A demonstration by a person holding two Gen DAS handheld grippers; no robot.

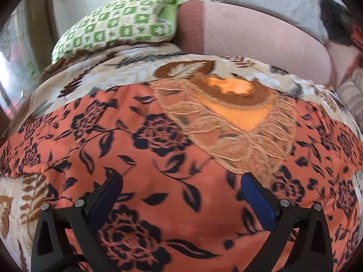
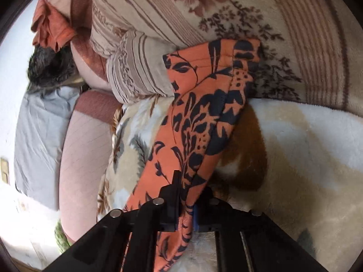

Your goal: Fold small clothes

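Right gripper (image 2: 185, 200): jaws pinched tight on a bunched edge of the orange floral garment (image 2: 199, 117). The cloth runs out from the pads in a long fold, its hemmed end lying against the striped blanket (image 2: 295, 22). A grip this near the edge looks meant for carrying that side across in a fold.

Left gripper (image 1: 181, 188): jaws spread wide, nothing between them, angled down over the same garment (image 1: 127, 140), which lies spread flat on the leaf-print fleece blanket (image 1: 95, 79). Lace neckline panel (image 1: 226, 133) faces up, just ahead of the fingertips. Probably lining up on a second hold; contact not yet made.

Beyond: green checked pillow (image 1: 118, 22), pink bolster (image 1: 249, 47), both well clear of the work.
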